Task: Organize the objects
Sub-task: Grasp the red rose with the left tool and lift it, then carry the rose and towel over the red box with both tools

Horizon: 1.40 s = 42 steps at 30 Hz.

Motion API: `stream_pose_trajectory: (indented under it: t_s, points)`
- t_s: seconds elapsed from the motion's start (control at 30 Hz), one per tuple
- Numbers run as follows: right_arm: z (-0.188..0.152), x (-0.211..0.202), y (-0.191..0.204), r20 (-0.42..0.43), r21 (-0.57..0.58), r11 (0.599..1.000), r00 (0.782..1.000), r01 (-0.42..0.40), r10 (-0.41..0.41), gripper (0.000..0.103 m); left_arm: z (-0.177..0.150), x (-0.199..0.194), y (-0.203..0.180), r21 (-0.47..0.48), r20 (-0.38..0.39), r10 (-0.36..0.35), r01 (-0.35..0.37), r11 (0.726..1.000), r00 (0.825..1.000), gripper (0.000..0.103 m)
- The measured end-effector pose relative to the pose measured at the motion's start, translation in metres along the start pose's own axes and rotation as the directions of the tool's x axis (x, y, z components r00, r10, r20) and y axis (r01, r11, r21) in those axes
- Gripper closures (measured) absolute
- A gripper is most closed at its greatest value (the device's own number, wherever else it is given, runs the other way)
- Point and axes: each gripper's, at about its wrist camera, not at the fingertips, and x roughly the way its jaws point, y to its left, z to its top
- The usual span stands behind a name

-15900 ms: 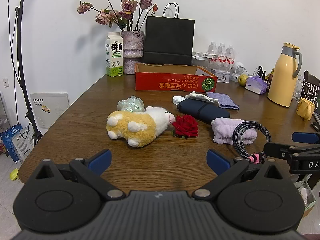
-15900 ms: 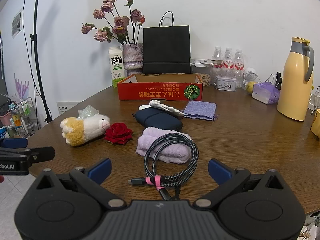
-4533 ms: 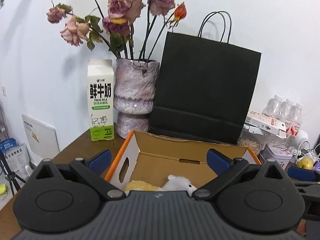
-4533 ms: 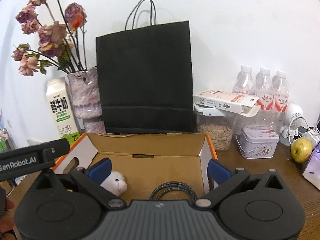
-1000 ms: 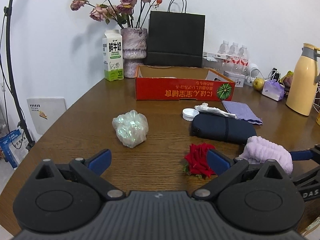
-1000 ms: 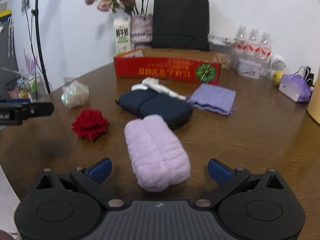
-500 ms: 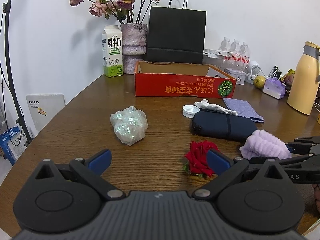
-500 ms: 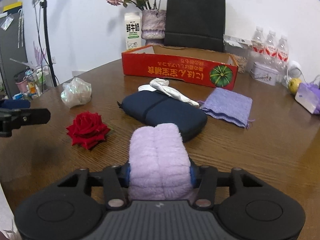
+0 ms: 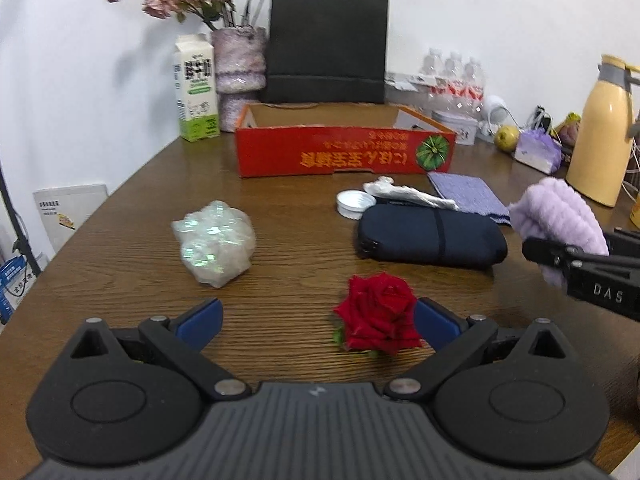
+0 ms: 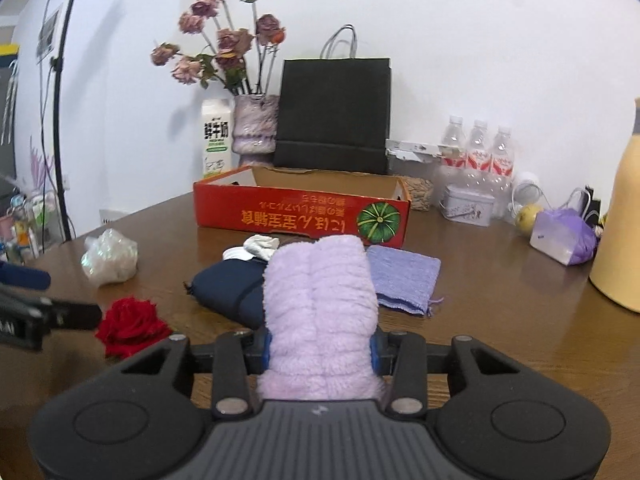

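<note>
The fluffy lilac rolled towel is raised off the brown wooden table, clamped between the right gripper fingers. The left gripper hovers spread wide, with the red fabric rose lying just inside its right finger. Farther back stands the red cardboard box.

Rolled towel: pale lilac, ribbed pile. Rose: deep red, green at base. Pouch: navy. Flat cloth: lavender-blue. Crumpled wrap: iridescent white. Box: red-orange, yellow print, green pumpkin emblem. Table: dark brown woodgrain.
</note>
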Motion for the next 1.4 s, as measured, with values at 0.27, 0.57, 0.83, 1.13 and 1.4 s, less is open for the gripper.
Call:
stream_pose_trajectory:
  t_s: [0.27, 0.57, 0.83, 1.13, 1.4]
  points:
    - [0.000, 0.002, -0.002, -0.006, -0.005, 1.000, 1.000, -0.003, 0.003, 0.064, 0.005, 0.030, -0.024, 0.033, -0.058, 0.015, -0.013, 0.999, 0.998, 0.000]
    - [-0.001, 0.005, 0.001, -0.024, 0.005, 1.000, 1.000, -0.009, 0.009, 0.064, 0.002, 0.040, -0.032, 0.022, -0.073, 0.010, -0.009, 1.000, 0.997, 0.051]
    - [-0.001, 0.006, -0.001, -0.027, 0.012, 1.000, 1.000, -0.008, 0.008, 0.064, 0.002, 0.027, -0.032, 0.006, -0.018, -0.005, 0.005, 1.000, 1.000, 0.063]
    - [0.009, 0.008, 0.003, -0.007, 0.036, 0.998, 0.999, -0.046, 0.047, 0.064, 0.024, 0.010, -0.023, -0.023, 0.071, 0.020, -0.019, 1.000, 0.997, 0.063]
    - [0.040, 0.009, 0.014, 0.049, 0.008, 0.998, 0.997, -0.066, 0.066, 0.064, 0.052, 0.003, -0.017, -0.059, 0.147, 0.040, -0.031, 0.998, 0.988, 0.063]
